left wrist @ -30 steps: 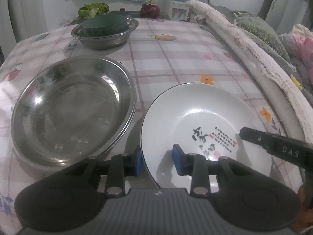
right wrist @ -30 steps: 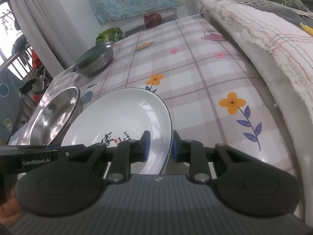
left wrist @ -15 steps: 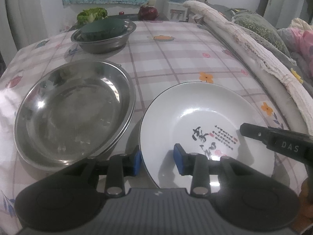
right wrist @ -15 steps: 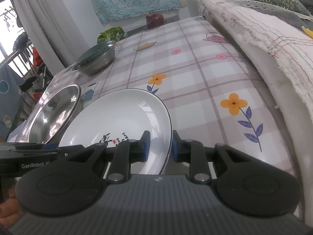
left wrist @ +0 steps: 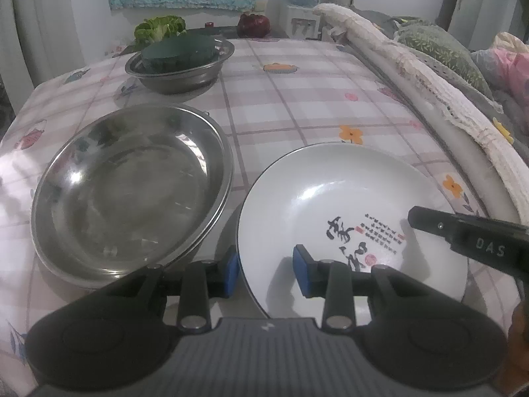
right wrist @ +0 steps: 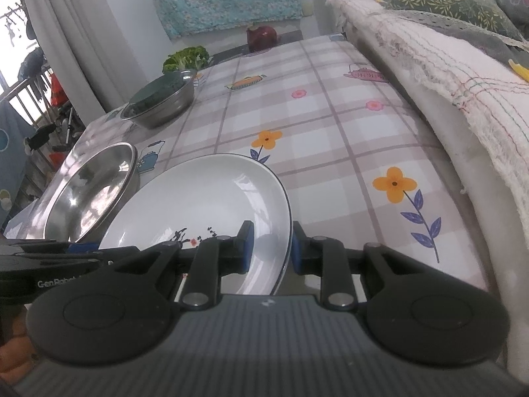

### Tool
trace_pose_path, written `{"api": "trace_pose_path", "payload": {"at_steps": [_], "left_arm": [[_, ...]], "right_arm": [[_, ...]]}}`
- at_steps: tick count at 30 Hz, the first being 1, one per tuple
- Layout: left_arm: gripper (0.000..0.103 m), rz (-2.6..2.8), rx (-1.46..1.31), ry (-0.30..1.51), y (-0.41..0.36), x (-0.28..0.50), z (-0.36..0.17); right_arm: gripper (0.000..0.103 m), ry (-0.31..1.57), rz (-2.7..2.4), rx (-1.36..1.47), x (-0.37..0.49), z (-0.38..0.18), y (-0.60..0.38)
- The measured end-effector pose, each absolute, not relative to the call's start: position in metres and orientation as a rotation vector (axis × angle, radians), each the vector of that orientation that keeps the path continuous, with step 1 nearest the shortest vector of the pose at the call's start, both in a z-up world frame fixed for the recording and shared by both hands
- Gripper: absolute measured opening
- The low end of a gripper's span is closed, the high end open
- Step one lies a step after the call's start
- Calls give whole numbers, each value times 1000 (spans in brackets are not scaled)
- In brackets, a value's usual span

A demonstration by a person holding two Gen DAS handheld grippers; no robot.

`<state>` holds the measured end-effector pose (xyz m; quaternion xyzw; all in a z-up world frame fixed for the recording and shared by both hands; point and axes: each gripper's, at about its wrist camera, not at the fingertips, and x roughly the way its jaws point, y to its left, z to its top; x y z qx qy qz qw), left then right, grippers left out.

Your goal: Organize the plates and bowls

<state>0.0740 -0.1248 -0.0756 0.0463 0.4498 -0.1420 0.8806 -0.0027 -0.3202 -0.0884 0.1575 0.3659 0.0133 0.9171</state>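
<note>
A white plate (left wrist: 347, 211) with black calligraphy lies at the near right of the table; it also shows in the right wrist view (right wrist: 205, 205). My left gripper (left wrist: 266, 273) straddles its near left rim, one pad outside and one inside, with a visible gap. My right gripper (right wrist: 269, 248) straddles its right rim the same way. A wide steel plate (left wrist: 132, 192) sits just left of the white one. A steel bowl (left wrist: 180, 66) holding a dark green bowl (left wrist: 180, 53) stands at the far side.
A flowered checked tablecloth (left wrist: 297, 99) covers the table. A padded sofa edge with a lace cover (left wrist: 429, 82) runs along the right side. Green vegetables (left wrist: 160, 28) and a dark red fruit (left wrist: 254, 24) lie beyond the far edge.
Both views rose and tilted slightly, and the plate appears lifted a little with them. The grippers stay around the same rims.
</note>
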Motion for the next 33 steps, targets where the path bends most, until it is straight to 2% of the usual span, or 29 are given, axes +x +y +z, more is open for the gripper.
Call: {"api": "trace_pose_path", "payload": {"at_steps": [23, 33], "left_arm": [[36, -304, 112, 910, -126, 68, -71], [36, -306, 135, 958, -131, 73, -78]], "right_arm": [[23, 737, 24, 351, -3, -89, -327], [23, 725, 32, 365, -3, -96, -329]]}}
